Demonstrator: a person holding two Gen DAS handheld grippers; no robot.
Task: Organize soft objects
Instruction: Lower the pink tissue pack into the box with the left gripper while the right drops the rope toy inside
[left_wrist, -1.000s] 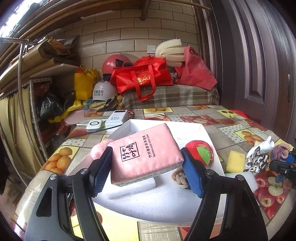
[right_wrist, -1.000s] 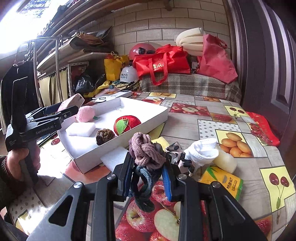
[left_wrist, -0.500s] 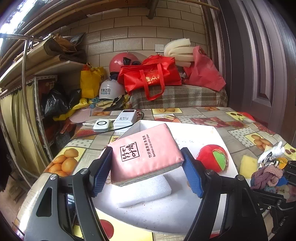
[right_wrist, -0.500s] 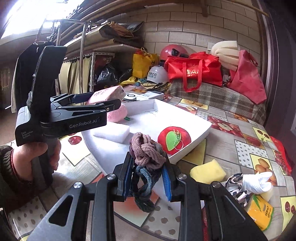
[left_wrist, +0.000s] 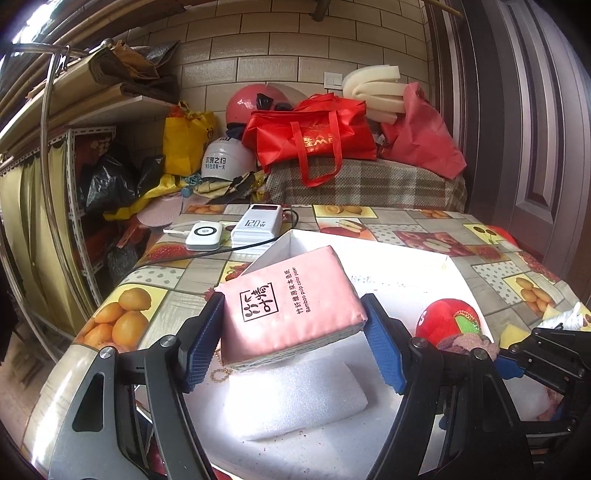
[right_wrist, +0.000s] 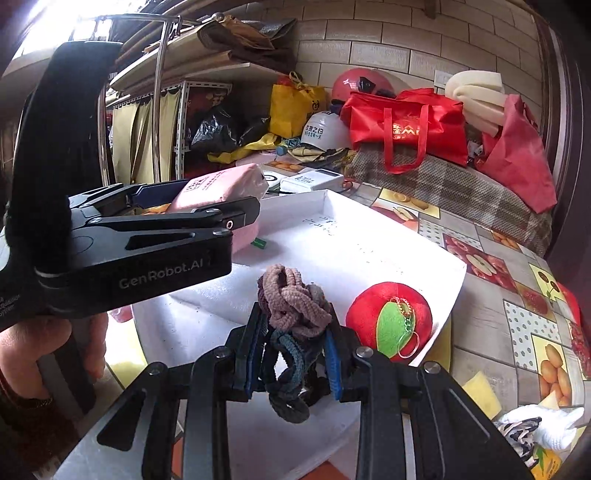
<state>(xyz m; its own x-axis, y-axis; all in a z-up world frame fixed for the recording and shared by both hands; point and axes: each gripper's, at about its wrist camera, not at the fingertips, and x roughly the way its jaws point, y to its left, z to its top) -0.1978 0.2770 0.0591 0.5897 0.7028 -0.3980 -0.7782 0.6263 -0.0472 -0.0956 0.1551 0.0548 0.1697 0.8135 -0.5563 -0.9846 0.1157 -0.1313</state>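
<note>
Now the left gripper (left_wrist: 293, 338) clamps a pink tissue pack (left_wrist: 290, 306) between its blue pads, held above the near left corner of the white tray (left_wrist: 369, 247), over a white foam block (left_wrist: 295, 398). The pack's long axis runs pad to pad, tilted, its printed face up. Beside it, the right gripper (right_wrist: 293, 354) pinches a knotted bundle of hair ties (right_wrist: 291, 306) above the tray's near edge. A red plush apple (right_wrist: 391, 319) lies by the tray's right edge; bare tray floor shows toward the far corner.
</note>
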